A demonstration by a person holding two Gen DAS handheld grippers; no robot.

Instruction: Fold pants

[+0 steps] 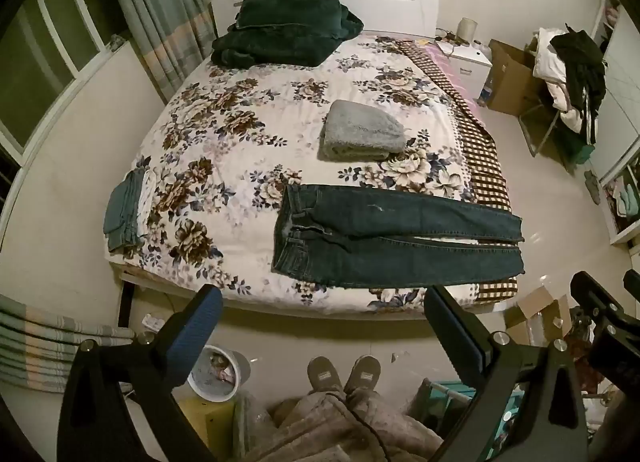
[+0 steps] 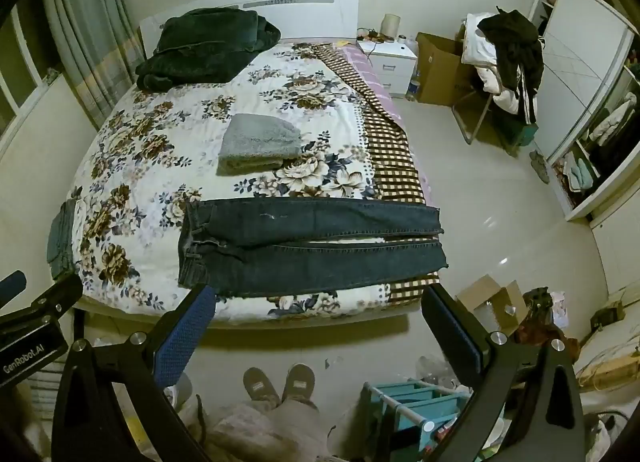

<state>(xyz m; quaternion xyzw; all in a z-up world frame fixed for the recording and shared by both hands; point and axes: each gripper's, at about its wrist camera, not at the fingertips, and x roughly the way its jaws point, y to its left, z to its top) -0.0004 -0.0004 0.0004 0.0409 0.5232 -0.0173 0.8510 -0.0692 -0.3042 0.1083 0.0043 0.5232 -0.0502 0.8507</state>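
I counted one pair of jeans (image 1: pixel 394 240) lying flat across the foot of the floral bed (image 1: pixel 224 130), waistband at nine o'clock and two leg ends at three o'clock. One folded grey towel (image 1: pixel 362 130) sat at twelve o'clock from them, one dark blanket (image 1: pixel 286 28) by the headboard. My left gripper (image 1: pixel 326 318) and right gripper (image 2: pixel 320 314) were both spread wide, holding nothing, short of the jeans at six o'clock.

Premises: domestic bedroom. Evidence: bed (image 1: pixel 248 166) with floral quilt and white headboard (image 1: pixel 384 10), nightstand (image 2: pixel 394 56) far right, curtains (image 1: pixel 160 10) far left, open wardrobe (image 2: pixel 592 150) right.
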